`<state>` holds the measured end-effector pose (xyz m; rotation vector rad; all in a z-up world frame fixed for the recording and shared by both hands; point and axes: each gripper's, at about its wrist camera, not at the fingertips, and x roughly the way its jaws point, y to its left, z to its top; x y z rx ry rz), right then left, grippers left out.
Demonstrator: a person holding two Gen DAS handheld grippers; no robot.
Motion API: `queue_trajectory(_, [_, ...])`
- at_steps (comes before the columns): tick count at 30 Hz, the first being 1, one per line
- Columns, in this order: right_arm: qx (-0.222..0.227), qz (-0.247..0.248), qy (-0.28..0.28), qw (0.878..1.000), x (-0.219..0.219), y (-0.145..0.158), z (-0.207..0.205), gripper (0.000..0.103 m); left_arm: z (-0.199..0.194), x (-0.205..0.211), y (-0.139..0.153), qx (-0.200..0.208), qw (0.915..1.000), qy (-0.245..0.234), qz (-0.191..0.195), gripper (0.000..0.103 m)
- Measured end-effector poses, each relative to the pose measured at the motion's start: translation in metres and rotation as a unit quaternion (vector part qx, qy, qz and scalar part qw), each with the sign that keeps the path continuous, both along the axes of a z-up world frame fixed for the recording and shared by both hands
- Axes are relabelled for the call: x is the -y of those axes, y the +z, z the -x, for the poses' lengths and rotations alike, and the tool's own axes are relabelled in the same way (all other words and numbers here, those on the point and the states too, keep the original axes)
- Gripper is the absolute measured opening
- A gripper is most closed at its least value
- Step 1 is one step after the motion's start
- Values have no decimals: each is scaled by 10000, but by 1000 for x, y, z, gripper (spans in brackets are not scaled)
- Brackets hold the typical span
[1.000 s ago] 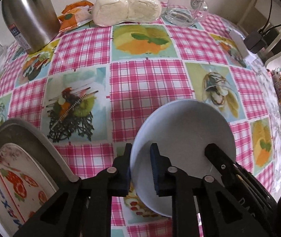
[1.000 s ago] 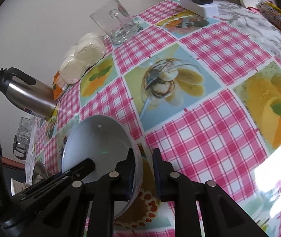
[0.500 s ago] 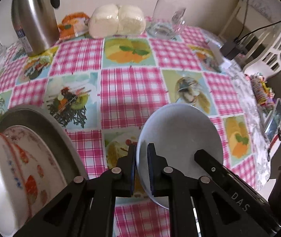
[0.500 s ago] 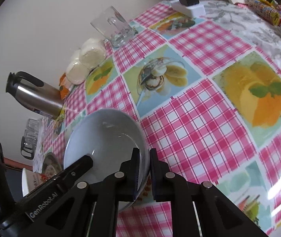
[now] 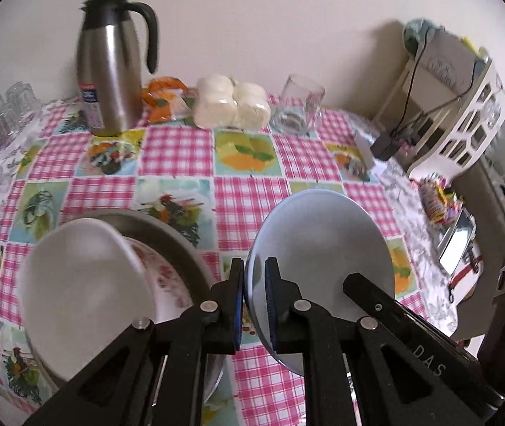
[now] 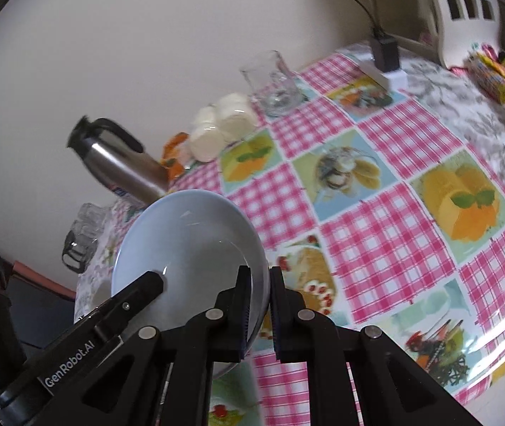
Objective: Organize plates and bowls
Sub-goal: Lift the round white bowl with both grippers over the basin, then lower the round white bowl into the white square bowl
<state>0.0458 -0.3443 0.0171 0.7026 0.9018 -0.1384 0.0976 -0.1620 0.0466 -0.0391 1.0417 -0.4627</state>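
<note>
A pale blue-grey bowl [image 5: 323, 248] is held in the air above the table by both grippers. My left gripper [image 5: 254, 300] is shut on its left rim; my right gripper [image 6: 260, 305] is shut on its right rim, where the bowl [image 6: 188, 248] shows its inside. To the left in the left wrist view stand a white bowl [image 5: 85, 291] inside a flower-patterned bowl [image 5: 167, 277], both on a grey metal plate [image 5: 167, 223]. The held bowl is to the right of this stack and higher.
On the pink checked tablecloth [image 5: 245, 198] at the back stand a steel thermos jug [image 5: 110, 74], wrapped white buns [image 5: 231, 106], an orange packet [image 5: 162, 97] and a glass mug [image 5: 298, 108]. Glasses [image 5: 0, 120] are at far left. A white chair [image 5: 465, 117] and phone [image 5: 456, 245] are right.
Both grippers have closed tighter on the bowl's rim and lifted it up off the table. The views have risen and pulled back, showing the wall and the stack at left.
</note>
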Motion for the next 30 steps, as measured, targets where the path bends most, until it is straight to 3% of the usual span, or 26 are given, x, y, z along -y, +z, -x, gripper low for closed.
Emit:
queue_trajectory(13, [301, 350, 623, 9970, -77, 30, -19, 11, 3, -88, 21, 302, 9956, 692, 554, 11])
queue_trajectory(24, [242, 687, 1107, 9912, -140, 32, -39, 14, -6, -145, 14, 181, 9893, 1258, 712, 11])
queue_trajectory(30, [-24, 1114, 1342, 9847, -166, 23, -50, 16, -14, -164, 1, -68, 9859, 1465, 808, 11])
